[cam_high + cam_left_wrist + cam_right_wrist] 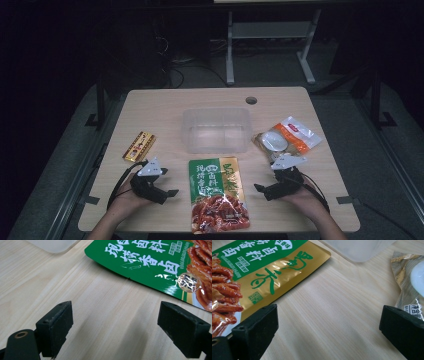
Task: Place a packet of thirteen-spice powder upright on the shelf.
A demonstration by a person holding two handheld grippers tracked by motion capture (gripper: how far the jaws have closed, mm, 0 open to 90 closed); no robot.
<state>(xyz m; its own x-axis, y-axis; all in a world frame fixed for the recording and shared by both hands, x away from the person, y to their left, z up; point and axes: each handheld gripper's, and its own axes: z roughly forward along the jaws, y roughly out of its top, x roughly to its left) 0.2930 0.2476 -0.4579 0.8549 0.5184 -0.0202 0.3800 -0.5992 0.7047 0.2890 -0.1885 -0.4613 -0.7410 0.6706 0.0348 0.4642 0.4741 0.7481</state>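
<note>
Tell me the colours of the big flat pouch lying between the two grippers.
The pouch is green and gold with red food pictured; clearest in the high view.

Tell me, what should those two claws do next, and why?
Probably the left claw should slide toward the green and gold pouch and take its near edge. Both it and the right claw rest open on the table, holding nothing; the pouch lies flat between them, and the clear tub behind it looks empty.
</note>
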